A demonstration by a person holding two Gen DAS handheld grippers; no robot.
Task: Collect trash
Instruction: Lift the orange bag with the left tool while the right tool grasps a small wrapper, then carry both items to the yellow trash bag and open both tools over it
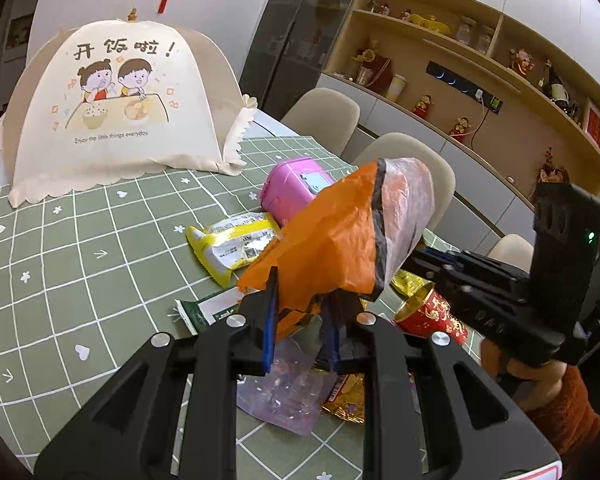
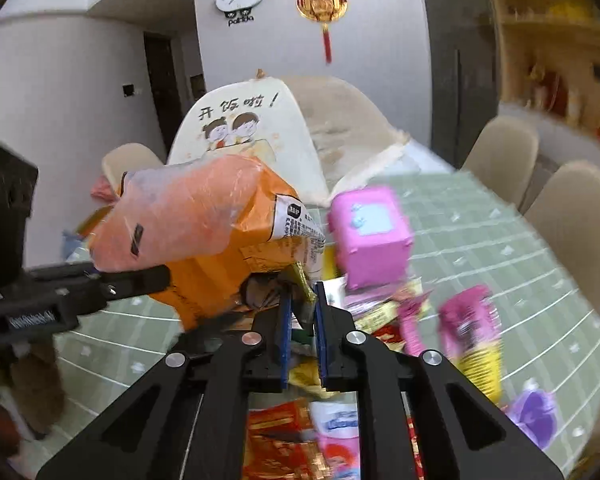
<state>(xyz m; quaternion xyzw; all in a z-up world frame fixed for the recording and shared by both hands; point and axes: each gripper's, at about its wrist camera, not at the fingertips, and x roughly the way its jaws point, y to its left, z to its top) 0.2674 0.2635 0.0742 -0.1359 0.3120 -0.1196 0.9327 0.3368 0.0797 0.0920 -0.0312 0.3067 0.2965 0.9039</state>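
Observation:
My left gripper is shut on the lower edge of an orange plastic bag and holds it up above the green checked tablecloth. The bag also shows in the right wrist view, with the left gripper at its left side. My right gripper is nearly closed, pinching a yellow-green wrapper at the bag's mouth. Trash lies below: a yellow wrapper, a green wrapper, a red paper cup, a clear purple blister pack.
A pink toy box stands behind the bag. A cream food cover tent sits at the far left of the table. Beige chairs line the far side. More wrappers, pink and red, lie near my right gripper.

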